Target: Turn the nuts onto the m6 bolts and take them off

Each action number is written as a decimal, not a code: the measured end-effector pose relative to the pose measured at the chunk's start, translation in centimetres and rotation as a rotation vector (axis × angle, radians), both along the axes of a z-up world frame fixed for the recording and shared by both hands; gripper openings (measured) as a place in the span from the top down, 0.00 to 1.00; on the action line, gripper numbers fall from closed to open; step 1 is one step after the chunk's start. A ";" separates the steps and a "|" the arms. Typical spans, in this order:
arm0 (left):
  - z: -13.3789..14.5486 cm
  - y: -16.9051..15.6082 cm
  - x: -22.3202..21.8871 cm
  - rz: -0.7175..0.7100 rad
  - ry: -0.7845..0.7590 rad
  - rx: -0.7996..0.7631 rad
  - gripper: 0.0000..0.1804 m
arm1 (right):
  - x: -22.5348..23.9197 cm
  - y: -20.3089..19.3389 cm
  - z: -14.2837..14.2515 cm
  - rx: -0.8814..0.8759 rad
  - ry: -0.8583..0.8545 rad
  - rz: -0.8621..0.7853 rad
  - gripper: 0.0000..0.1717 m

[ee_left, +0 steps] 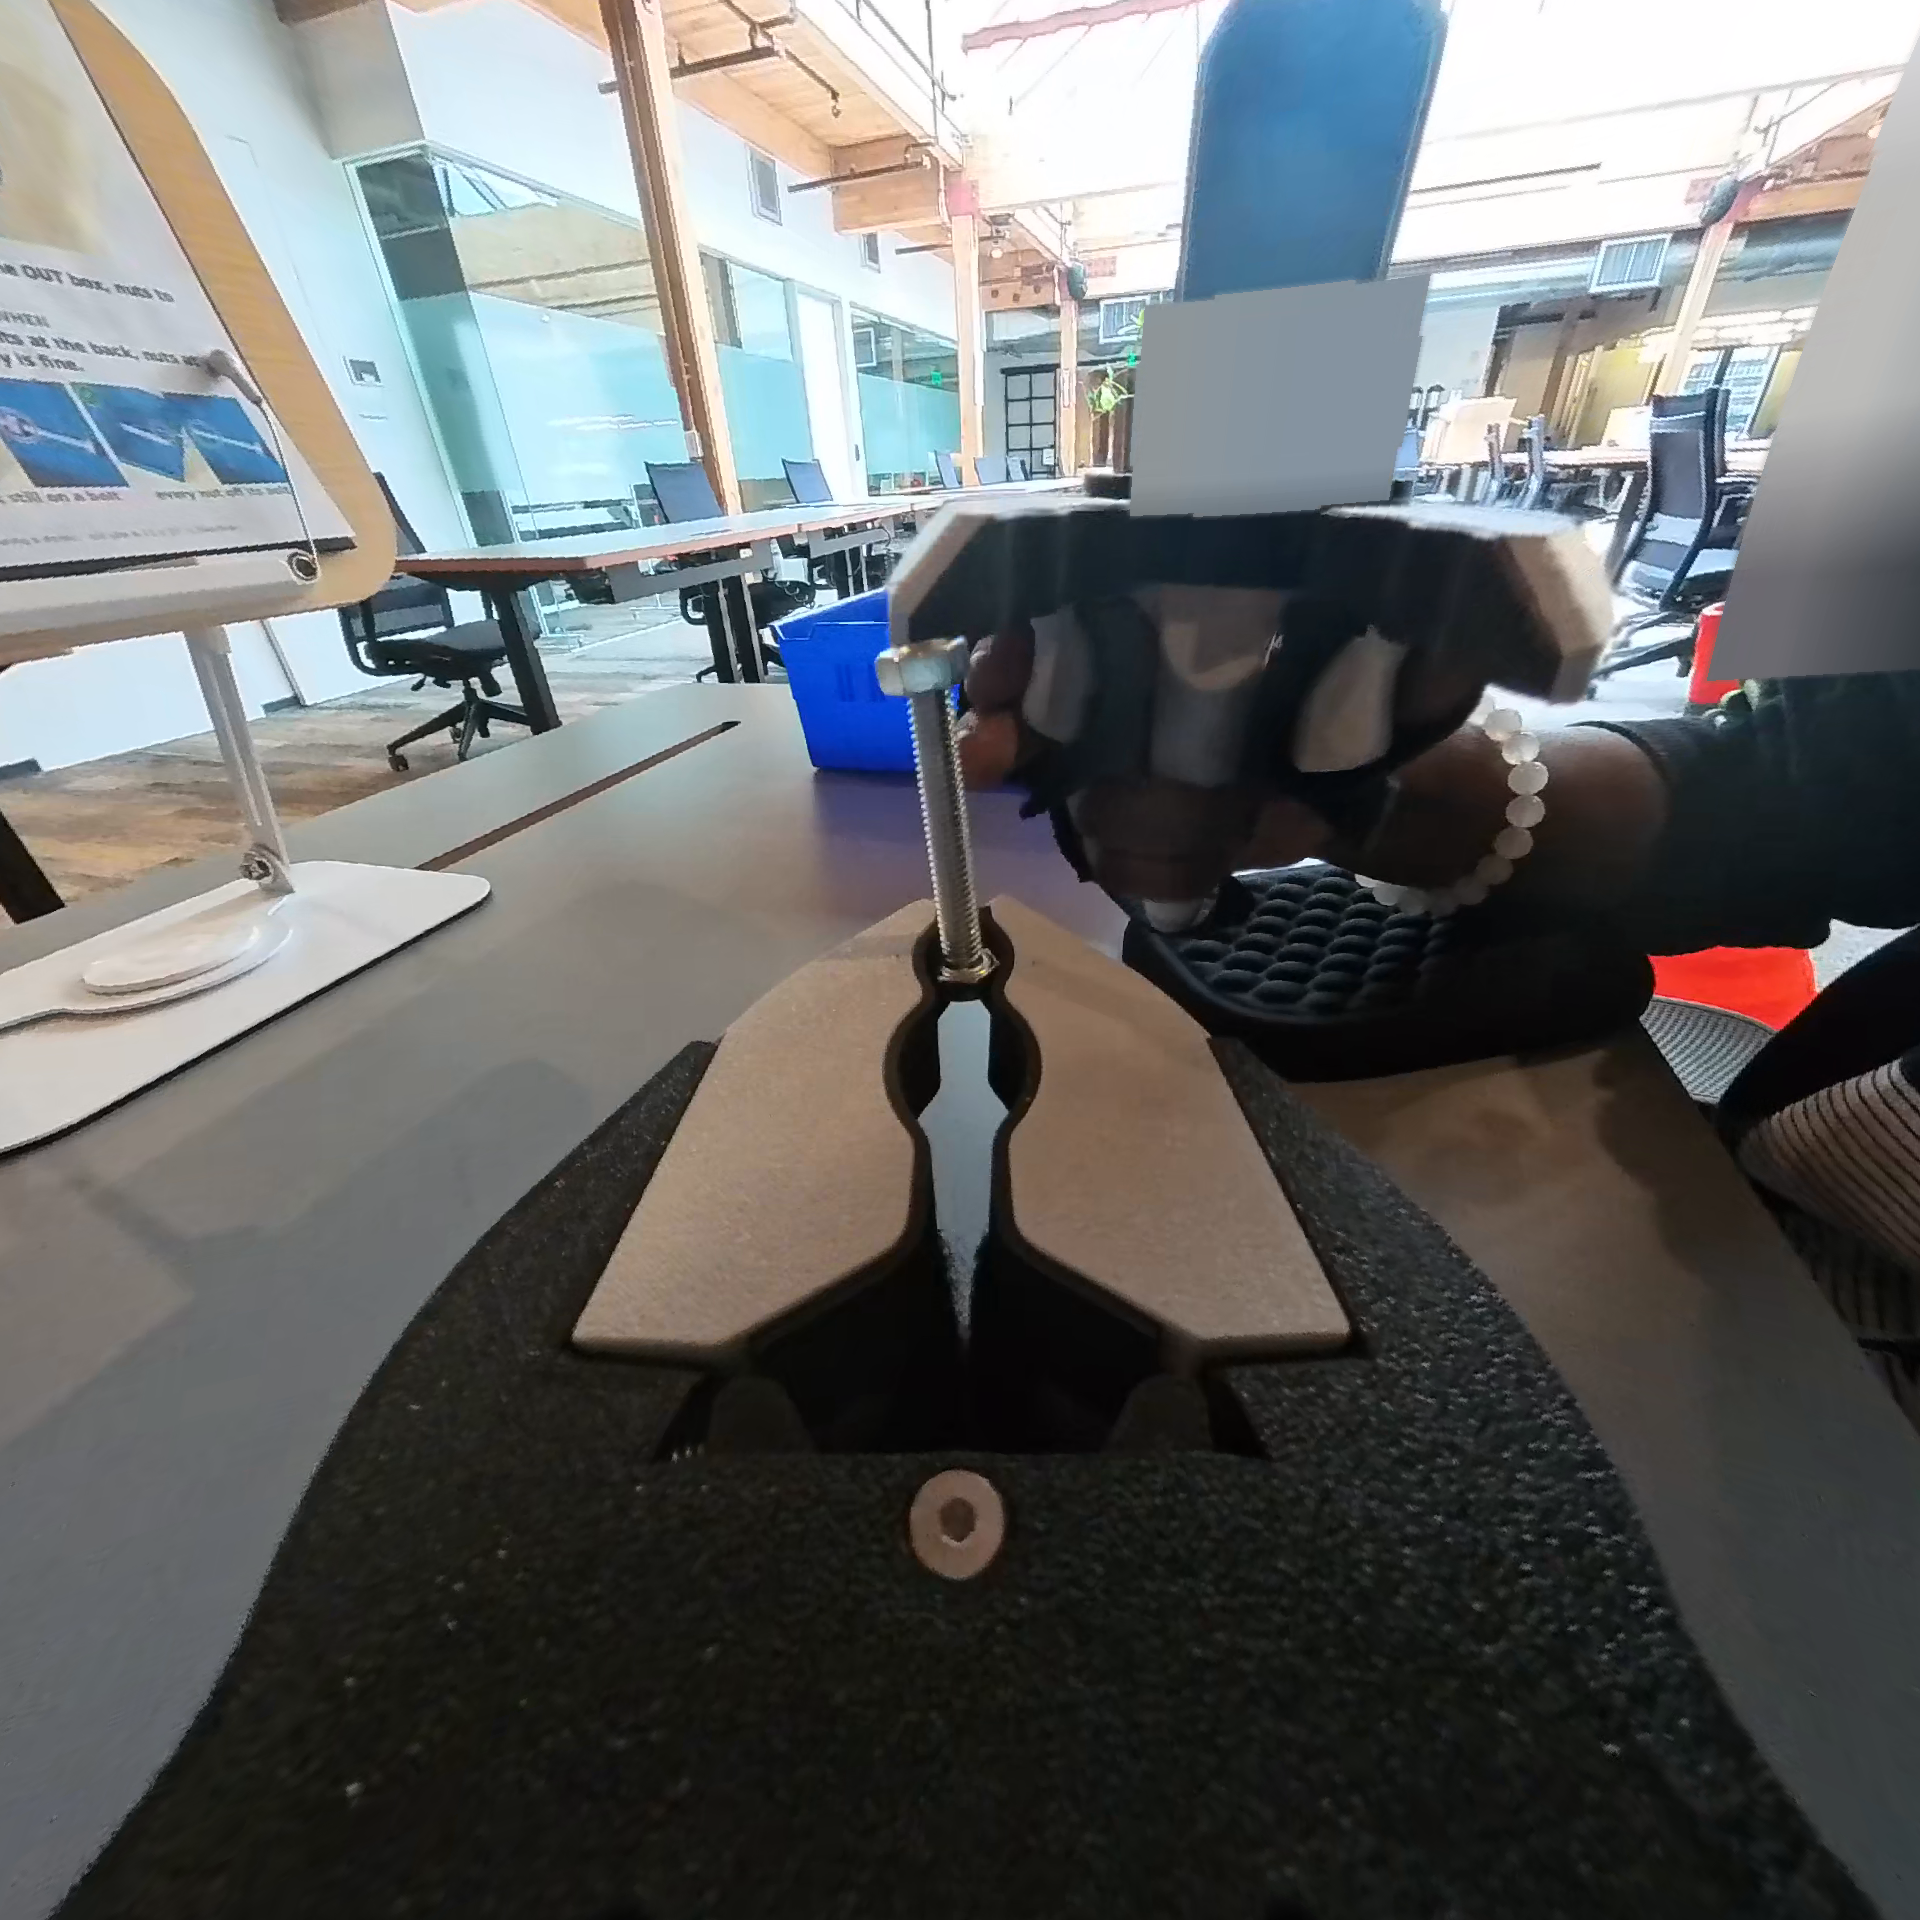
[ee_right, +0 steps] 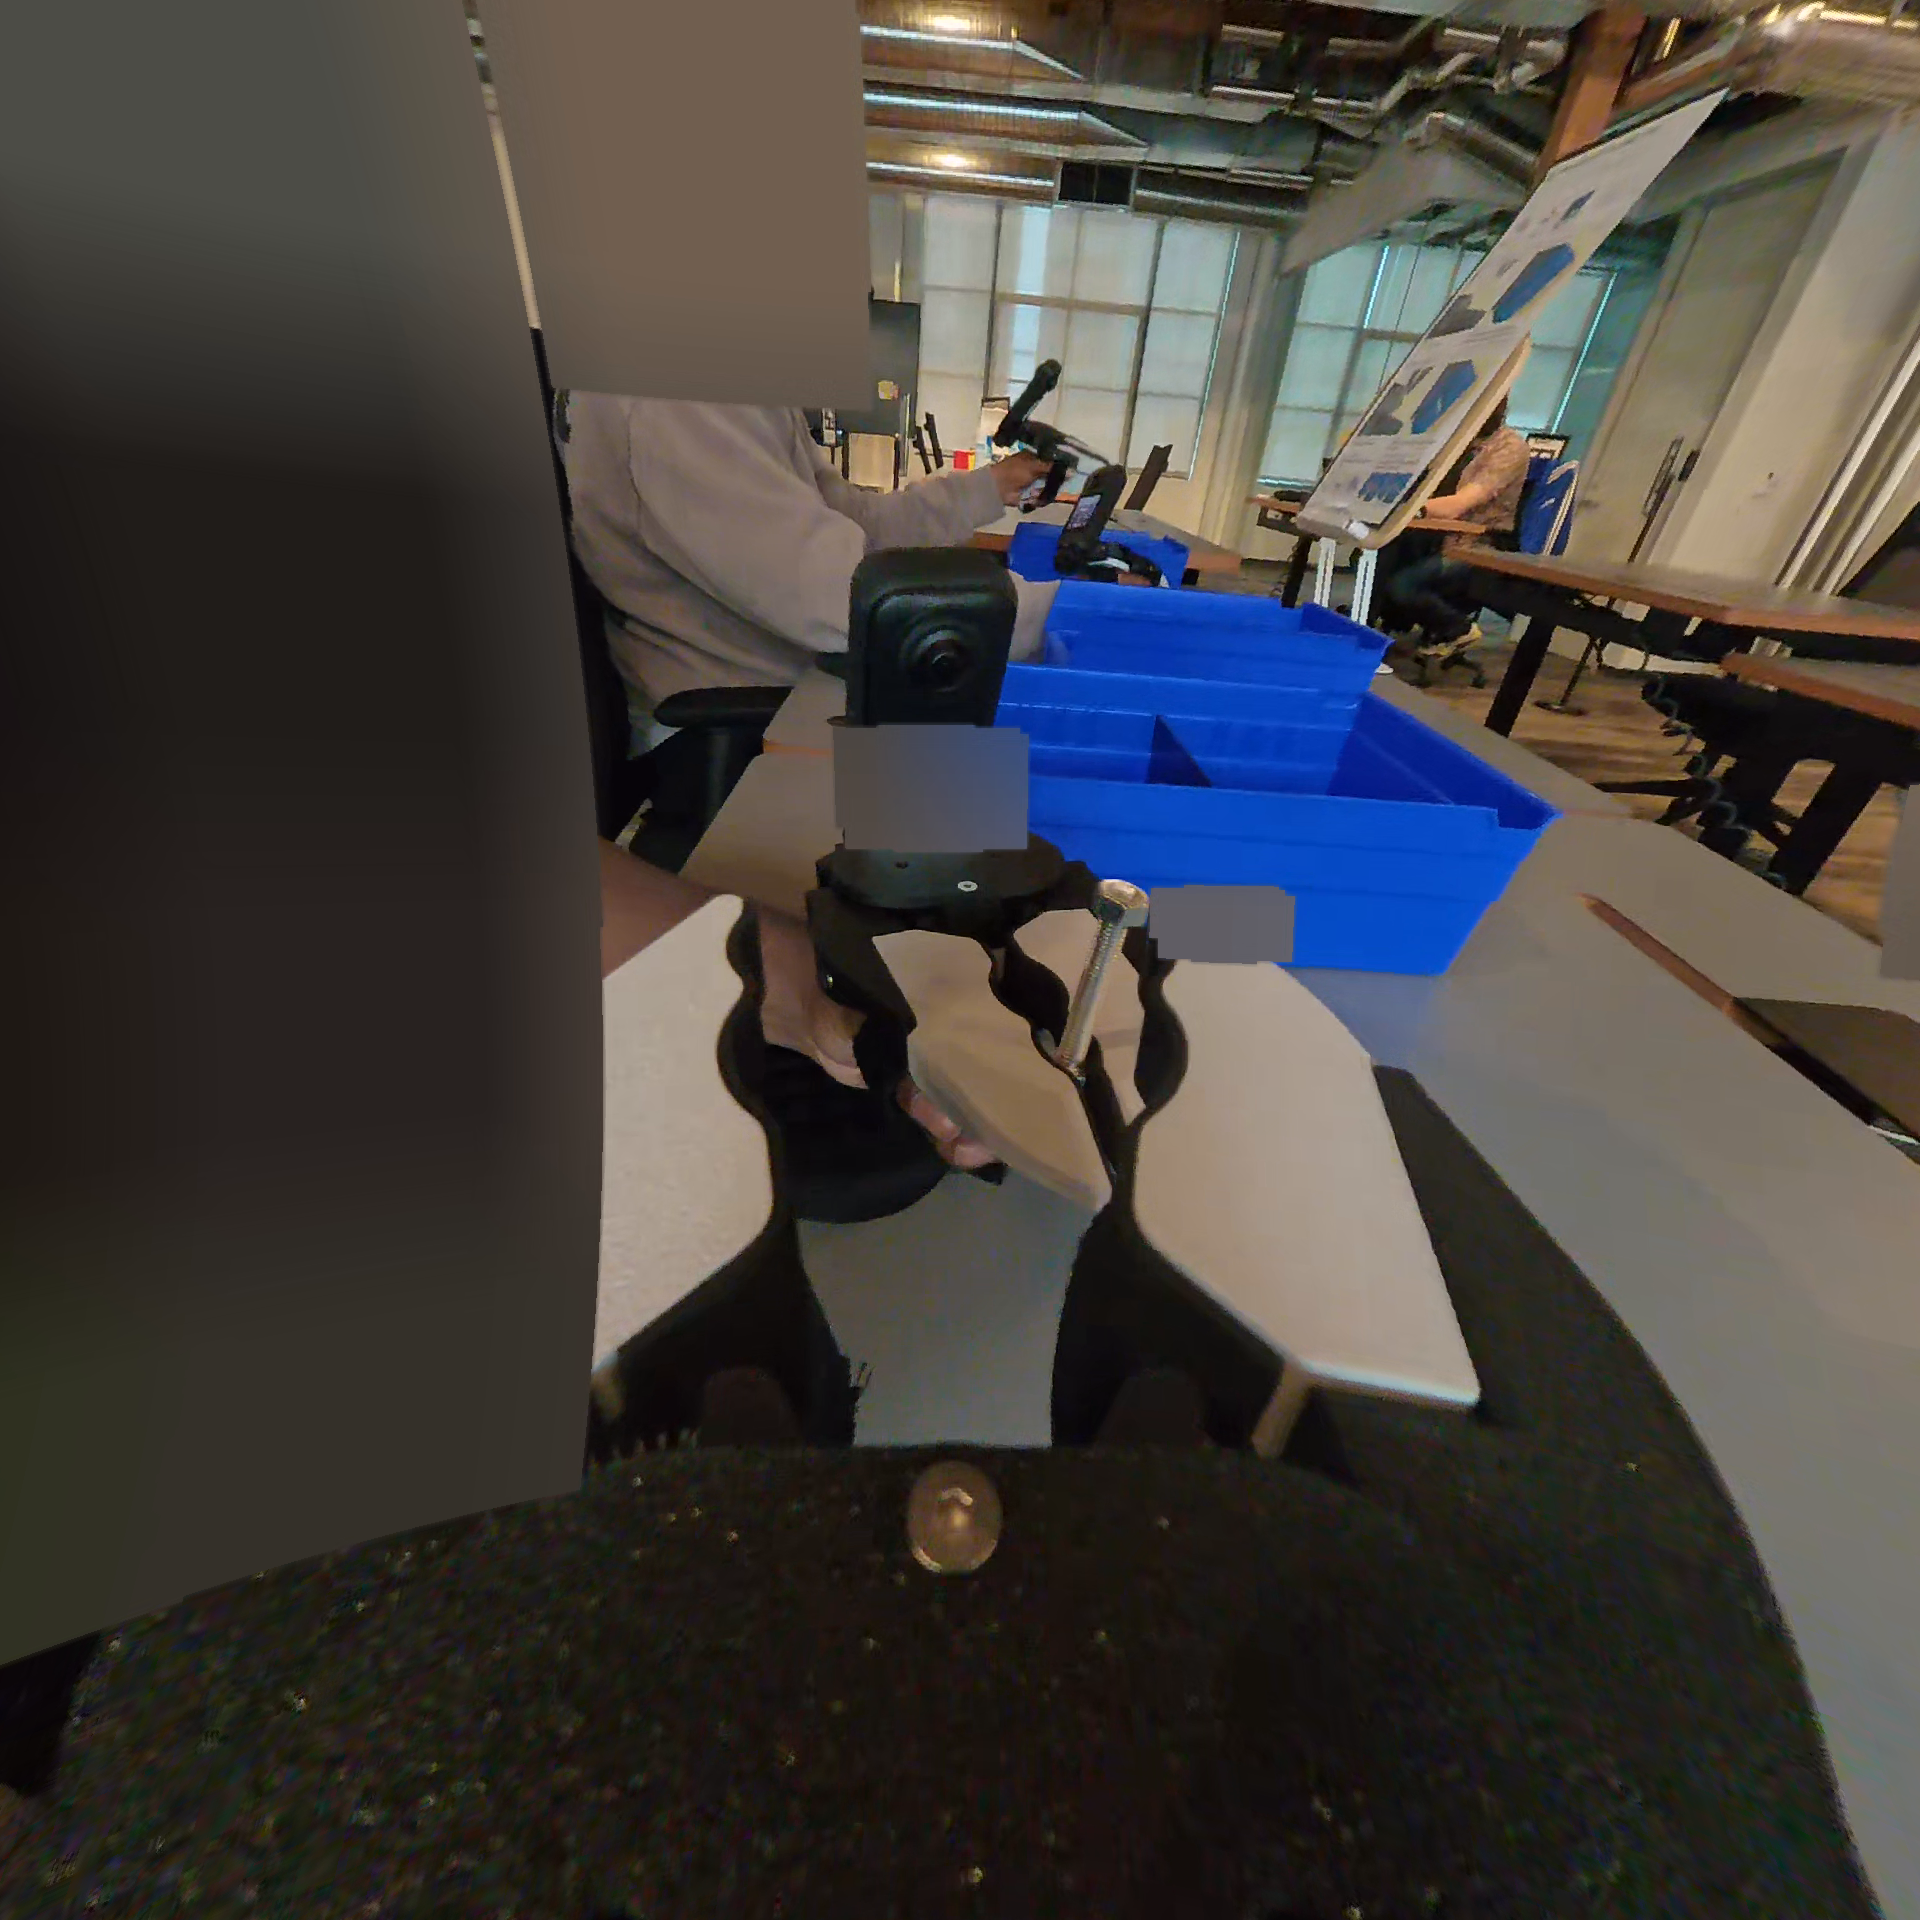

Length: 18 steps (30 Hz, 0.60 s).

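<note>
In the left wrist view my left gripper is shut on a small silver nut at its tip notch. A silver bolt stands upright out of the nut, head on top. My right gripper hovers above and to the right with its jaws wide apart, one fingertip just above the bolt head. In the right wrist view my right gripper is open. The left gripper and the bolt stand between its fingers, and the bolt is close to the right finger.
Blue divided bins stand on the grey table behind the grippers, and one shows in the left wrist view. An instruction sheet on a white stand is at left. A black honeycomb pad lies at right. Another person sits beyond. The tips of one gripper are about 6 cm away from the tips of the other.
</note>
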<state>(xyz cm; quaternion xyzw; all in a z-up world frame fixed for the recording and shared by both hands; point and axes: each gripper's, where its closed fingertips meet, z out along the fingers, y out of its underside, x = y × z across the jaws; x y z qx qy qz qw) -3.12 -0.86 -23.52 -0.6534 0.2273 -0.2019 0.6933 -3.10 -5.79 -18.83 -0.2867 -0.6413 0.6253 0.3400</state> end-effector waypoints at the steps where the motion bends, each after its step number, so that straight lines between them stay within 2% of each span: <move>1: 0.0 0.0 0.0 -0.001 -0.001 -0.002 0.98 | 0.1 -0.1 0.2 -0.003 0.012 0.007 0.60; 5: -0.1 0.1 0.0 -0.002 -0.001 -0.007 0.98 | 0.3 -0.6 0.8 0.021 0.071 0.012 0.60; 12: -0.1 0.1 0.0 0.002 -0.002 -0.006 0.98 | 0.0 -1.0 0.1 0.037 0.035 0.027 0.58; 18: -0.1 0.1 0.0 0.000 -0.003 -0.007 0.98 | 0.2 -0.7 0.8 0.015 0.068 0.016 0.58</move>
